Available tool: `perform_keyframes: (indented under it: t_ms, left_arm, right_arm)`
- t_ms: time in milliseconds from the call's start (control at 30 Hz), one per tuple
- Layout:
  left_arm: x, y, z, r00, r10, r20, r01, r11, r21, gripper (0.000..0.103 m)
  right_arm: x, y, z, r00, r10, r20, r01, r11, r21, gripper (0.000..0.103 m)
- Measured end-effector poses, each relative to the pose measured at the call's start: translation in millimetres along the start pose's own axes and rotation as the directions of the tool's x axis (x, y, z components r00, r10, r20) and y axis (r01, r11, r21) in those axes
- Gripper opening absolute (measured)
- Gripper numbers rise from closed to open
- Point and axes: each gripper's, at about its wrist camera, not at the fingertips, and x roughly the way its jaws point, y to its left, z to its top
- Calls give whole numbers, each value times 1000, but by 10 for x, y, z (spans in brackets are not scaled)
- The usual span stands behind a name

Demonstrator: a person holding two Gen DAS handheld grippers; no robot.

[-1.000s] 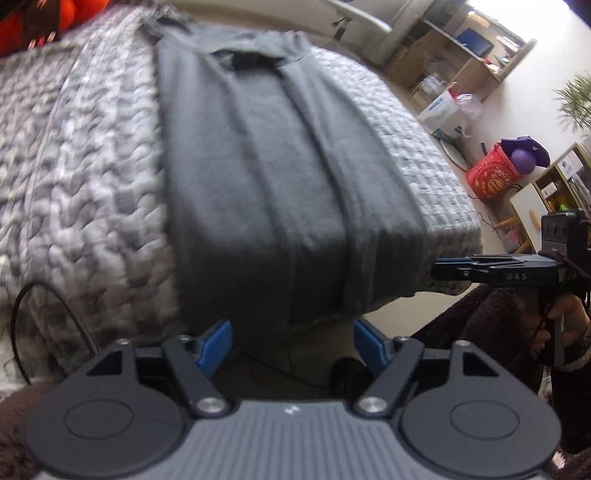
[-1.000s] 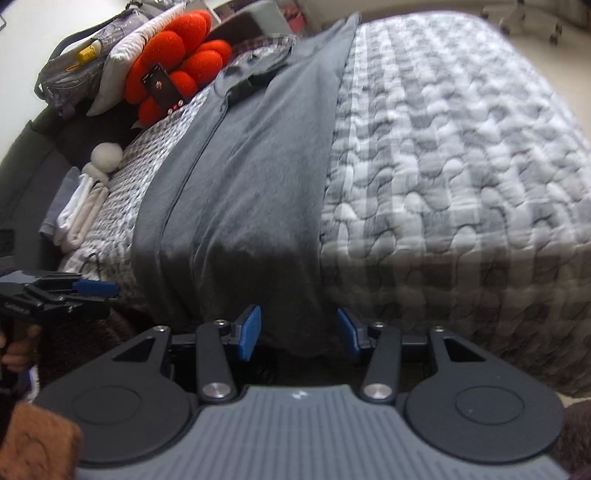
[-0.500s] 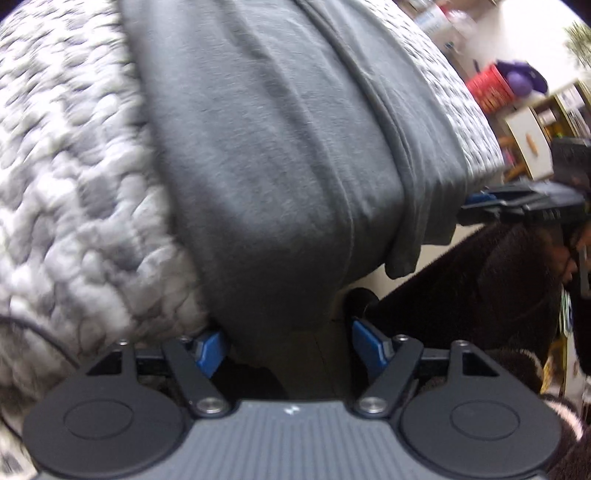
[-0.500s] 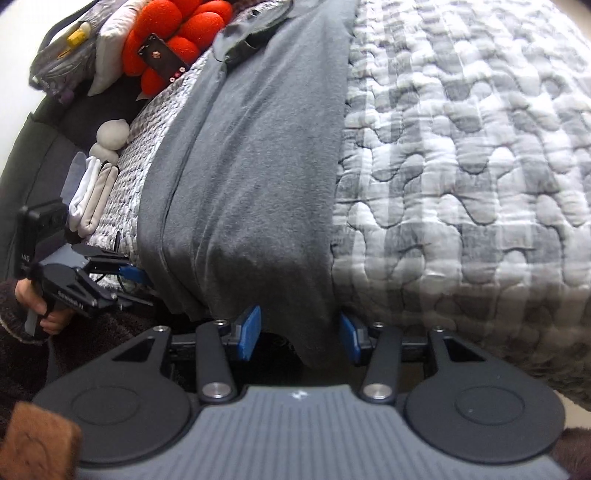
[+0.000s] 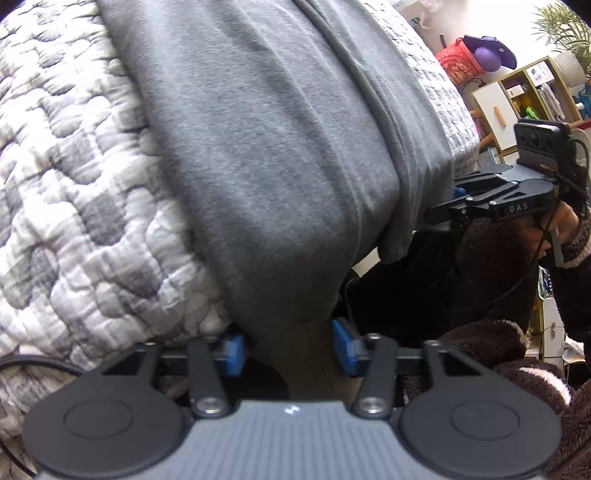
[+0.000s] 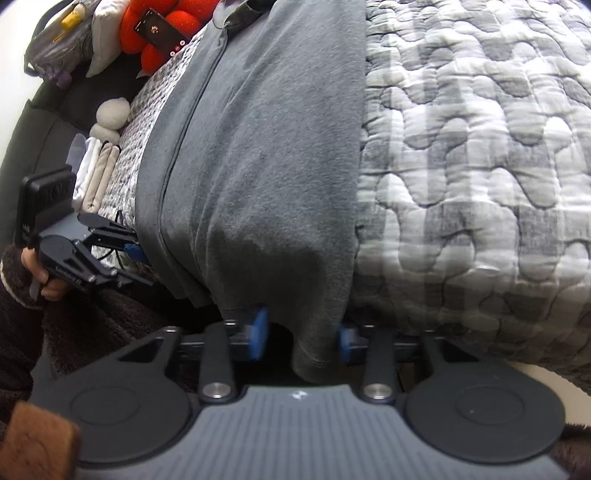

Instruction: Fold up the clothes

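Note:
A long dark grey garment (image 5: 277,147) lies down the middle of a bed, and its lower hem hangs over the near edge. My left gripper (image 5: 288,347) is open, with the hem's left corner hanging between its blue pads (image 5: 232,350). In the right wrist view the same garment (image 6: 266,147) drops into my right gripper (image 6: 301,336), which is open around the hem's right corner. Each gripper shows in the other's view: the right gripper (image 5: 454,206) beside the garment's right edge, the left gripper (image 6: 136,254) at its left edge.
A grey and white quilt (image 6: 480,184) covers the bed. An orange flower cushion (image 6: 173,22) with a phone (image 6: 159,29) on it lies at the head end, with folded pale cloths (image 6: 96,162) beside the bed. A shelf unit (image 5: 517,96) and a red bag (image 5: 458,62) stand past the bed. A black cable (image 5: 37,363) runs by the left corner.
Both grippers have moved in to the bed's near edge, so the hanging hem now sits between their fingers. The finger gaps have narrowed, the left more clearly.

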Motion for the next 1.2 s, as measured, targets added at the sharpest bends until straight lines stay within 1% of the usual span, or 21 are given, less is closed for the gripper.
perform_keyframes:
  t_ms: [33, 133, 200, 300, 367, 433, 500, 567, 667, 700, 733, 800, 833, 900, 933, 1033, 1067, 1100, 1133, 1167, 1200]
  left_arm:
    - [11, 9, 2, 1000, -9, -7, 8, 1000, -8, 33]
    - [6, 33, -8, 999, -48, -17, 48, 999, -23, 23]
    - [-40, 24, -21, 997, -72, -3, 72, 997, -20, 12]
    - [-133, -9, -49, 993, -113, 28, 113, 993, -12, 10]
    - [-211, -39, -69, 989, -135, 62, 136, 991, -3, 9]
    - [-318, -55, -96, 975, -185, 122, 187, 982, -7, 9]
    - [-441, -59, -124, 952, -240, 191, 246, 969, -10, 9]
    - [-555, -31, -135, 917, -293, 269, 308, 951, -14, 9]
    - [-661, 8, -161, 848, -355, 393, 394, 919, -20, 9]
    - [-708, 44, -165, 823, -359, 441, 416, 909, -36, 9]
    - [-751, 80, -167, 796, -359, 488, 437, 898, -52, 9]
    - [-775, 161, -144, 755, -333, 565, 470, 875, -112, 9]
    - [-763, 183, -123, 743, -309, 593, 478, 866, -148, 9]
    - [-753, 246, -69, 748, -252, 615, 458, 865, -203, 9]
    - [-744, 241, -42, 756, -233, 612, 441, 872, -213, 9]
    - [-759, 198, -13, 794, -210, 570, 392, 894, -216, 10]
    - [-867, 320, -60, 807, -199, 556, 370, 904, -214, 12]
    - [-856, 285, -61, 822, -187, 537, 347, 913, -214, 21]
    - [-845, 252, -63, 837, -176, 518, 324, 922, -211, 28]
    - [-836, 234, -74, 852, -178, 493, 310, 929, -201, 41]
    - [-826, 216, -83, 866, -180, 466, 295, 937, -187, 47]
  right_arm:
    - [-13, 8, -5, 1000, 8, -1, -8, 1000, -1, 20]
    - [-78, 40, -31, 1000, 29, 1, -28, 999, -14, 15]
    - [-124, 51, -51, 999, 53, 4, -53, 998, -18, 13]
    - [-193, 51, -76, 995, 99, 14, -98, 995, -16, 12]
    - [-259, 20, -101, 990, 133, 42, -132, 991, -10, 12]
    - [-323, -3, -114, 981, 180, 76, -180, 984, -8, 11]
    - [-392, -37, -104, 966, 233, 112, -235, 972, 3, 11]
    - [-465, -71, -84, 948, 281, 150, -286, 958, 12, 11]
    - [-549, -95, -5, 921, 327, 213, -339, 940, 23, 11]
    - [-557, -100, 35, 915, 332, 230, -348, 937, 29, 11]
    - [-542, -102, 84, 915, 326, 239, -344, 938, 37, 11]
    - [-511, -107, 183, 914, 314, 256, -338, 940, 54, 11]
    - [-496, -109, 232, 914, 308, 264, -335, 940, 62, 11]
    - [-466, -114, 330, 913, 296, 281, -329, 941, 79, 11]
    - [-450, -116, 379, 913, 289, 289, -326, 941, 87, 12]
    - [-410, -118, 506, 912, 271, 307, -316, 943, 107, 11]
    - [-414, -107, 496, 916, 268, 298, -309, 946, 98, 11]
    - [-430, -95, 479, 919, 268, 288, -304, 949, 86, 12]
    - [-446, -83, 454, 922, 268, 277, -300, 951, 75, 12]
    - [-462, -71, 417, 926, 269, 265, -296, 953, 66, 12]
    - [-475, -58, 374, 931, 264, 250, -287, 956, 58, 12]
